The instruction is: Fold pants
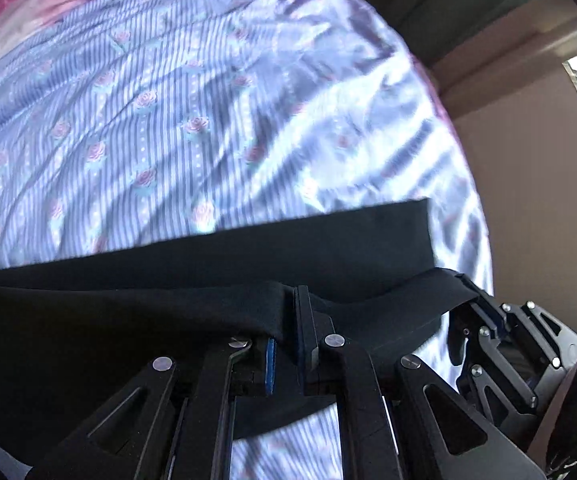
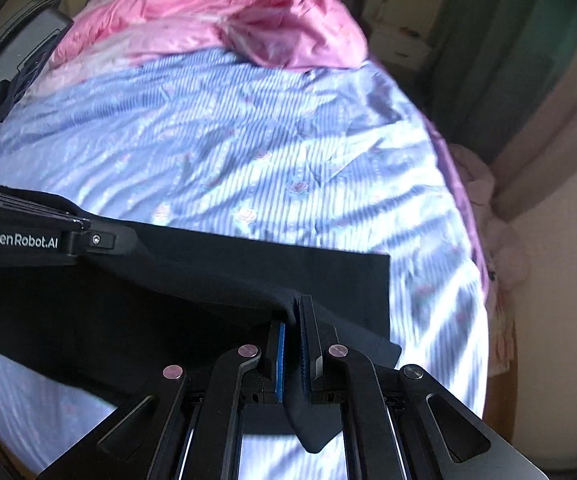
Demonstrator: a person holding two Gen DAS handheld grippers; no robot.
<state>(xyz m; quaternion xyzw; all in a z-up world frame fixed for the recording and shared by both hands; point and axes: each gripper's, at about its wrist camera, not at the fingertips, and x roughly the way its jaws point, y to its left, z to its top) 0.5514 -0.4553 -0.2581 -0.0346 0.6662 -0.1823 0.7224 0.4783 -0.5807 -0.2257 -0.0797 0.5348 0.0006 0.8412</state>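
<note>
From my left wrist camera, the left gripper point(image 1: 288, 320) has its jaws clenched on a fold of the black pants point(image 1: 208, 272), which hang as one dark band across the near part of the view, above the bed point(image 1: 168, 120). The band's far edge runs straight and ends in a square corner on the right. The right gripper point(image 1: 476, 308) sits near right, a strip of the cloth stretched to it. Beyond the pants the striped, rose-printed sheet lies open, wrinkled, and drops off at the right edge toward a plain wall point(image 1: 536, 200).

From my right wrist camera, the right gripper point(image 2: 293, 316) has its jaws clenched on the pants point(image 2: 216, 280), a tail of cloth hanging down between them. The left gripper point(image 2: 48, 236) is at the left. One pink quilt point(image 2: 248, 20) is heaped at the bed's far end, with open sheet between it and the pants. I count two grippers, one pair of pants, one quilt.
</note>
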